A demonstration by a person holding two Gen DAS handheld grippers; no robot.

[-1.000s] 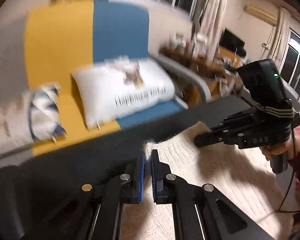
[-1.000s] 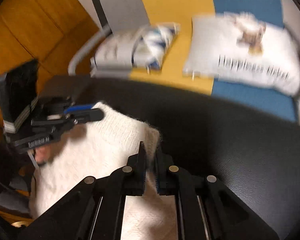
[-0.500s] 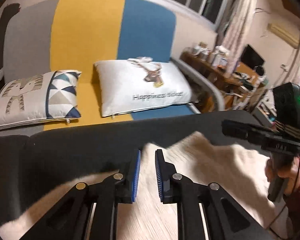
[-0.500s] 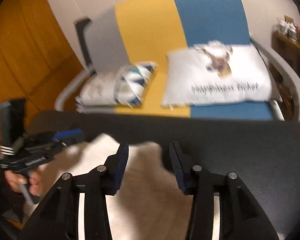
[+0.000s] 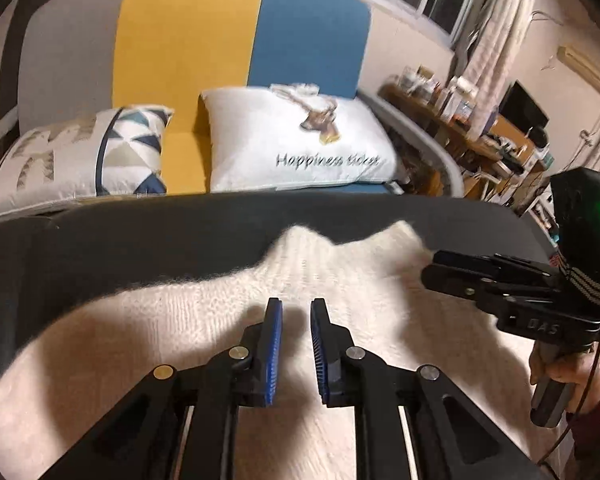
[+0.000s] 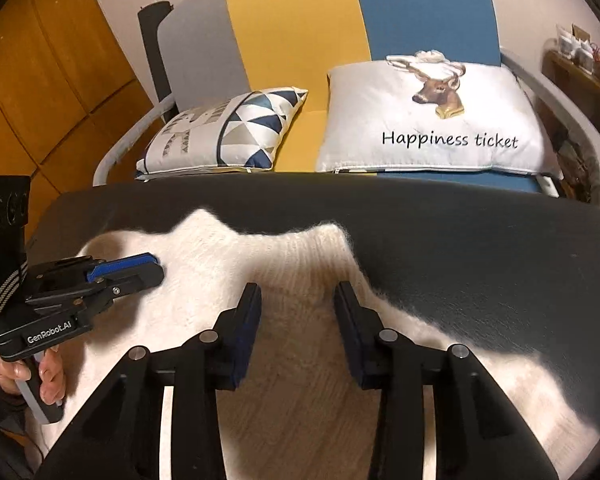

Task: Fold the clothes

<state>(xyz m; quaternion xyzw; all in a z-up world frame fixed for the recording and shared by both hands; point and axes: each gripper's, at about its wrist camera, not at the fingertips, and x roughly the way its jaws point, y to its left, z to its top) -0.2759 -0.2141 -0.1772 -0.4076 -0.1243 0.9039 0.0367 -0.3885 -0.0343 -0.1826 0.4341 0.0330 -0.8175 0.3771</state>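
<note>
Sweater (image 5: 320, 280), cream knit, lies spread on the dark table (image 5: 140, 240), filling the left wrist view from 3 through 6 to 9 o'clock. Left gripper (image 5: 296, 344) hovers over the knit at 6 o'clock, jaws a narrow gap apart with nothing between the blue pads (image 5: 274, 344). Right gripper (image 5: 440, 272) enters at 3 o'clock, held by a hand (image 5: 560, 376). Judgement: the step in hand is re-gripping for the next fold; each tool should pinch an edge or corner, not the middle of the panel, and both should lift level together. The garment's near part is cut off by the frame, and its far edge at 12 o'clock is blurred.

In the right wrist view the right gripper (image 6: 296, 320) stands moderately wide, jaws closing, empty over ribbed knit (image 6: 300, 280) at centre. Left gripper (image 6: 152, 268) sits at 9 o'clock. Sleeves and hem cannot be identified; contact between tips and cloth cannot be told. Two cushions (image 6: 420, 120) lie on the sofa (image 6: 300, 20) beyond at 12 o'clock.
</note>
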